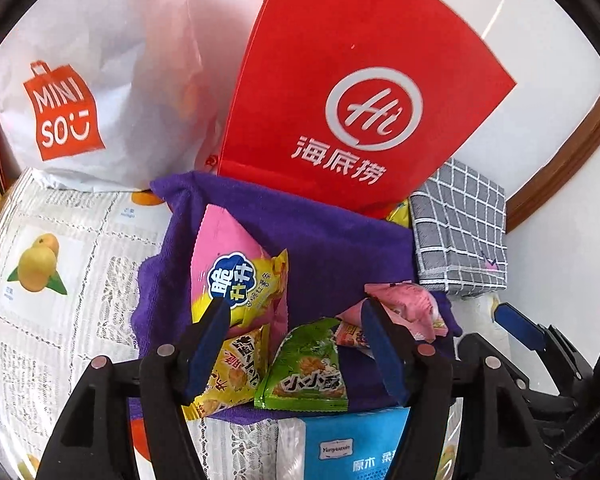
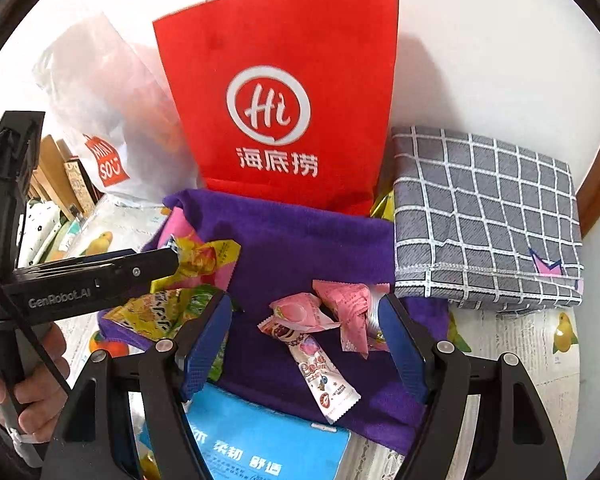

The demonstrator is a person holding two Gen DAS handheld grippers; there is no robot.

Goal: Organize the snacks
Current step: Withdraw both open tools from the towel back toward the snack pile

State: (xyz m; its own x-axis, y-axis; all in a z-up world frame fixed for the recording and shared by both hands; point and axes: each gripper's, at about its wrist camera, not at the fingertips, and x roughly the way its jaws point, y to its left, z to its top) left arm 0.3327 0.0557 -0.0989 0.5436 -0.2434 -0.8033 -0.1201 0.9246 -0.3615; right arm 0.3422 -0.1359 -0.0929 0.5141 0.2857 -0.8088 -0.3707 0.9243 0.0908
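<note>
Several snack packets lie on a purple cloth (image 1: 332, 248). In the left wrist view my left gripper (image 1: 293, 306) hangs open above a green packet (image 1: 306, 372) and a yellow packet (image 1: 232, 372), and its pads press on nothing. A large pink and yellow packet (image 1: 236, 264) lies just beyond its left finger. In the right wrist view my right gripper (image 2: 304, 300) is open over the cloth (image 2: 300, 248). Pink wrapped sweets (image 2: 340, 308) and a white stick packet (image 2: 324, 376) lie loose between its fingers.
A red paper bag (image 1: 360, 80) and a white Miniso bag (image 1: 100, 80) stand behind the cloth. A folded grey checked cloth (image 2: 484, 216) lies to the right. A blue tissue pack (image 2: 268, 440) sits at the near edge. A hand holds the left gripper (image 2: 100, 280).
</note>
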